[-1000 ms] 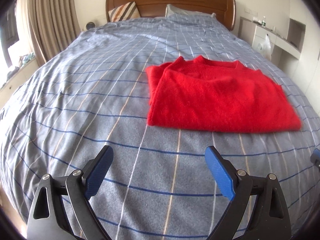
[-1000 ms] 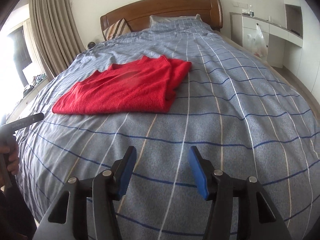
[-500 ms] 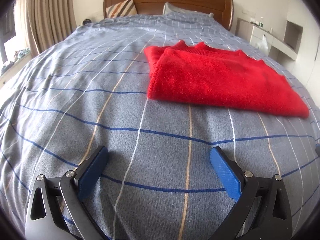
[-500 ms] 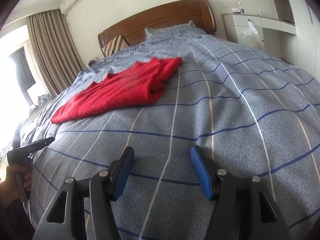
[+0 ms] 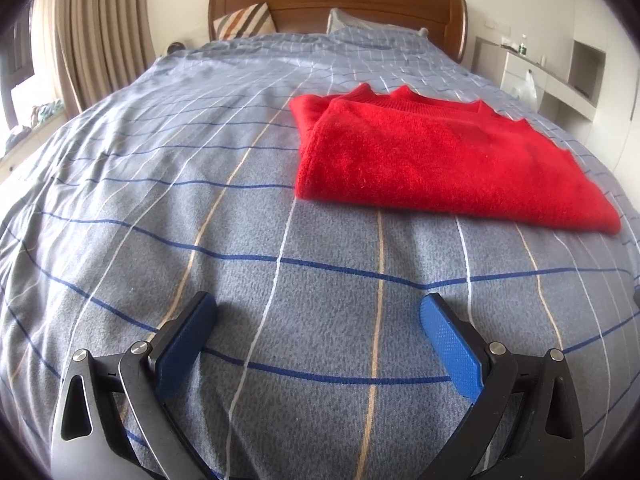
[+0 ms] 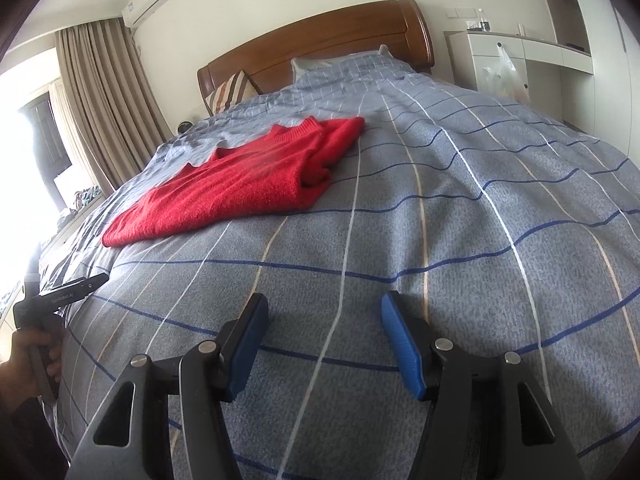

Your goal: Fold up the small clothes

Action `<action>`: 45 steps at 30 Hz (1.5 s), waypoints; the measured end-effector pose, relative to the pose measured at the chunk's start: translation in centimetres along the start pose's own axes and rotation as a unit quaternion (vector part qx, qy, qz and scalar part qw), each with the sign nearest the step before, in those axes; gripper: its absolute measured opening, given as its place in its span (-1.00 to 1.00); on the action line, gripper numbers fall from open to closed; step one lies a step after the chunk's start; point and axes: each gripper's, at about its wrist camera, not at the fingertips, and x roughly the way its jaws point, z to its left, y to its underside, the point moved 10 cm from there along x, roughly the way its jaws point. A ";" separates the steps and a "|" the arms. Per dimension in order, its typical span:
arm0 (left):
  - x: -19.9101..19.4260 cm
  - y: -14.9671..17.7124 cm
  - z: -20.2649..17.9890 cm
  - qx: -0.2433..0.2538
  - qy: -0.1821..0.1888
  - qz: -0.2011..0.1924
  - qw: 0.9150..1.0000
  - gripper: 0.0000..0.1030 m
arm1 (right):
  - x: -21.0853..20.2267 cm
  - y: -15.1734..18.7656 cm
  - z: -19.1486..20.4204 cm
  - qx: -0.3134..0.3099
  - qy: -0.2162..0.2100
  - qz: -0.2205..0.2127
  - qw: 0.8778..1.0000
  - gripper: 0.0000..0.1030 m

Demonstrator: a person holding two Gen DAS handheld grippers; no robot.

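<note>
Left wrist view, left gripper (image 5: 318,334): jaws spread wide apart, nothing between them, low over bare blanket (image 5: 160,208) near the foot edge of the bed.
Left wrist view, sweater (image 5: 436,160): red, lying flat and already doubled over, toward the right side of the bed about midway up, well apart from the fingers.
Left wrist view, headboard (image 5: 340,0): wooden, at the far edge, with a striped pillow (image 5: 244,20) against it.
Right wrist view, right gripper (image 6: 324,346): jaws partly apart, empty, also over bare blanket near the foot edge.
Right wrist view, sweater (image 6: 240,184): up and to the left, its folded edge facing this side.
Right wrist view, hand (image 6: 30,364): at the left border, holding the other tool's handle.
Risk, layers: pinching only the top layer at the folded edge would likely pull the fold open.
Risk, blanket: closing too deep could catch the blanket with the sweater and drag it.
Risk, uneven lift: one side raised ahead of the other would probably skew the next fold.
</note>
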 end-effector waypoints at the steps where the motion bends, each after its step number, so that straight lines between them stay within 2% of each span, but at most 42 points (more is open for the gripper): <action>1: 0.0 0.0 0.0 0.000 0.001 -0.001 1.000 0.98 | 0.0 0.0 0.0 0.000 0.000 0.000 1.000 0.15; 16: 0.0 0.1 0.1 -0.001 0.001 0.000 1.000 0.98 | -0.1 0.1 0.0 -0.002 0.001 0.000 1.000 0.15; 18: -0.1 0.1 0.1 0.000 0.002 0.009 1.000 0.98 | -0.1 0.1 0.0 0.000 0.003 0.005 1.000 0.15; 20: -0.3 0.0 0.1 0.007 0.010 0.035 0.999 0.98 | -0.4 -0.2 0.0 0.002 0.013 0.025 1.000 0.15; 22: -1.3 0.0 0.0 0.012 0.031 0.048 0.998 0.97 | -1.1 -1.5 -0.1 0.022 0.009 0.034 0.999 0.15; 25: -2.9 0.7 0.4 -0.001 0.065 0.030 0.997 0.98 | -2.0 -5.8 -0.2 0.070 -0.029 0.016 0.997 0.21; 28: -2.7 2.0 0.4 0.001 0.066 0.025 0.998 0.98 | 0.2 -10.6 -0.1 0.108 -0.070 0.030 0.991 0.31; 30: -3.1 2.3 0.3 0.008 0.056 0.009 0.998 0.98 | 3.3 -12.5 -0.1 0.132 -0.090 0.060 0.985 0.38; 33: -3.8 2.6 -0.1 0.008 0.062 0.010 0.998 0.98 | 8.5 -13.2 -1.0 0.155 -0.071 0.110 0.979 0.38; 35: -4.3 2.9 -0.2 0.013 0.072 0.009 0.997 0.98 | 11.6 -12.1 -1.2 0.184 -0.078 0.144 0.969 0.37; 36: -4.6 3.2 -0.1 0.017 0.074 0.006 0.997 0.98 | 12.7 -11.3 -0.9 0.189 -0.085 0.165 0.964 0.34; 37: -4.8 3.4 0.0 0.023 0.075 0.002 0.997 0.98 | 13.5 -10.5 -0.6 0.179 -0.074 0.184 0.964 0.01; 38: -5.0 3.7 0.0 0.031 0.075 -0.005 0.997 0.98 | 13.7 -10.3 -0.4 0.158 -0.045 0.191 0.968 -0.65; 39: -5.2 4.0 0.1 0.037 0.073 -0.013 0.997 0.98 | 13.5 -10.6 0.2 0.148 -0.038 0.187 0.970 -0.74; 41: -5.6 4.2 0.3 0.039 0.070 -0.021 0.997 0.98 | 12.4 -12.5 2.7 0.143 -0.059 0.170 0.973 -0.75; 45: -6.0 3.3 1.1 0.021 0.069 -0.027 0.997 0.97 | 10.7 -17.4 11.0 0.089 -0.109 0.149 0.979 -0.75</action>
